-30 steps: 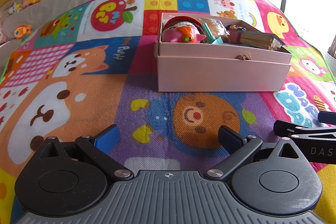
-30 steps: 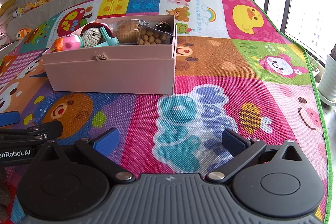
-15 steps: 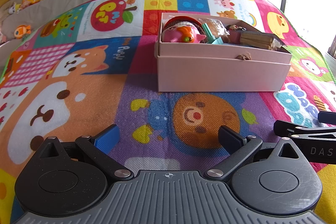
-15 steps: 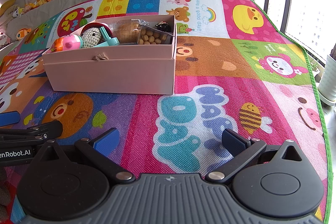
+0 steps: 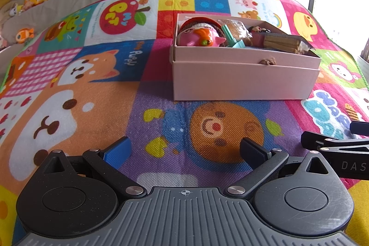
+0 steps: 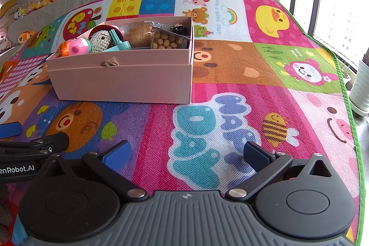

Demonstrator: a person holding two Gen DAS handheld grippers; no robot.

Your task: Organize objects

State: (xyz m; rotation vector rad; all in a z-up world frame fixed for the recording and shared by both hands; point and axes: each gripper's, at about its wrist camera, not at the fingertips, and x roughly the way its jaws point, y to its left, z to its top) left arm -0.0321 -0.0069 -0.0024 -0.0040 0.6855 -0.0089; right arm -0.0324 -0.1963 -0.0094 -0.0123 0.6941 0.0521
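The left tool [image 5: 184, 149] sits spread and empty over the mat [image 5: 92, 107], unmoved from a second ago, the full box [image 5: 244, 80] ahead. In the right view the right tool [image 6: 186, 153] is likewise spread, idle; nothing has changed, so organizing looks finished or paused

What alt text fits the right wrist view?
A pink box packed with toys and snacks sits on a colourful cartoon play mat, ahead-left of the open, empty right gripper. The left gripper shows at the left edge.
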